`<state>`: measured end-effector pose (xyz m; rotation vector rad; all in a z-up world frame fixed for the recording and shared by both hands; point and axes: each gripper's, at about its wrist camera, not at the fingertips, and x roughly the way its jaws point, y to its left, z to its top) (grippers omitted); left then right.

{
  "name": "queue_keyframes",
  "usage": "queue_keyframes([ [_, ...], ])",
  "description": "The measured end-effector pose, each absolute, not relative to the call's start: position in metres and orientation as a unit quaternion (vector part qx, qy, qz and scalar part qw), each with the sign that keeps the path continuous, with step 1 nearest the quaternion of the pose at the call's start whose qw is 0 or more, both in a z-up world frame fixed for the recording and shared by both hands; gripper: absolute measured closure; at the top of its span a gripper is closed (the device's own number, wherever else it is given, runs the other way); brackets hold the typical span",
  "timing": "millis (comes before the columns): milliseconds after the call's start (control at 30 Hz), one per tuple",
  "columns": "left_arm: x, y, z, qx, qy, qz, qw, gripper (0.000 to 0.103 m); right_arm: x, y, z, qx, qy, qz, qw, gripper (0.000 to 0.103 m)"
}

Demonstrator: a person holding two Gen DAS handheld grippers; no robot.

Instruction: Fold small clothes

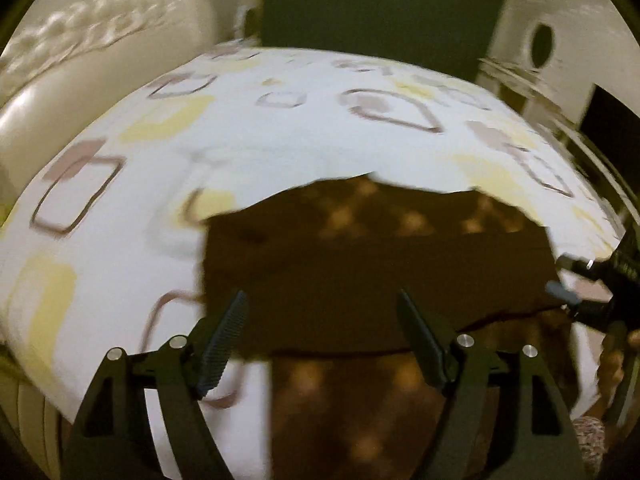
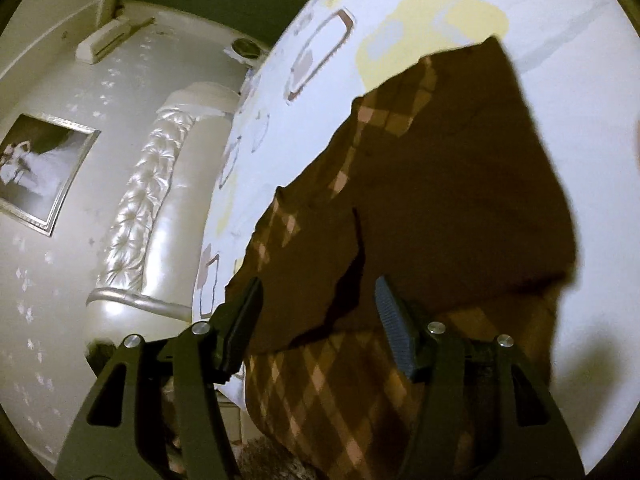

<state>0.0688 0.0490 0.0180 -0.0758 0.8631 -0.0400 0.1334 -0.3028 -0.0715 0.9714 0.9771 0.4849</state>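
Headboard: a tufted cream headboard [image 1: 92, 40] is standing at the far left of the bed; in the right wrist view it [image 2: 160, 200] is running along the wall under a framed picture [image 2: 44, 168].
Bed: a white bedsheet [image 1: 120, 208] with brown outlined squares and pale yellow patches is covering the mattress; it is also showing in the right wrist view [image 2: 560, 80].
Left claw: the left claw [image 1: 320, 320] is hanging wide, with nothing between its two fingers, just above the near part of the garment.
Garment: a dark brown garment [image 1: 360, 264] with a light diamond check pattern is lying on the bed at the near edge, and one part is lying folded over the rest. In the right wrist view the garment [image 2: 460, 200] is spreading from the near edge toward the middle of the sheet, the checked side showing at its left border and at the bottom.
Right claw: the right claw [image 2: 318, 308] is standing wide and is holding nothing, over a dark fold line of the cloth. In the left wrist view it [image 1: 572, 280] is appearing at the right border, beside the garment's right corner; there the picture is blurred.
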Motion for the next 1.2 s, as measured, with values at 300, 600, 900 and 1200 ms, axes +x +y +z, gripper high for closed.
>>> queue_keyframes([
  [300,0.062,0.113,-0.005,-0.098,0.438,0.015,0.893,0.027,0.175,-0.259,-0.093,0.406,0.509,0.208,0.73,0.051],
  [600,0.061,0.118,-0.002,-0.115,0.435,0.007,0.893,0.027,0.18,-0.238,-0.078,0.359,0.51,0.22,0.75,0.095],
  [900,0.062,0.101,-0.004,-0.117,0.441,-0.016,0.889,0.027,0.165,-0.278,-0.013,0.321,0.432,0.219,0.814,0.096],
  [1200,0.069,0.084,-0.016,-0.104,0.456,-0.02,0.883,0.026,0.162,-0.337,-0.045,0.334,0.436,0.163,0.82,0.096],
])
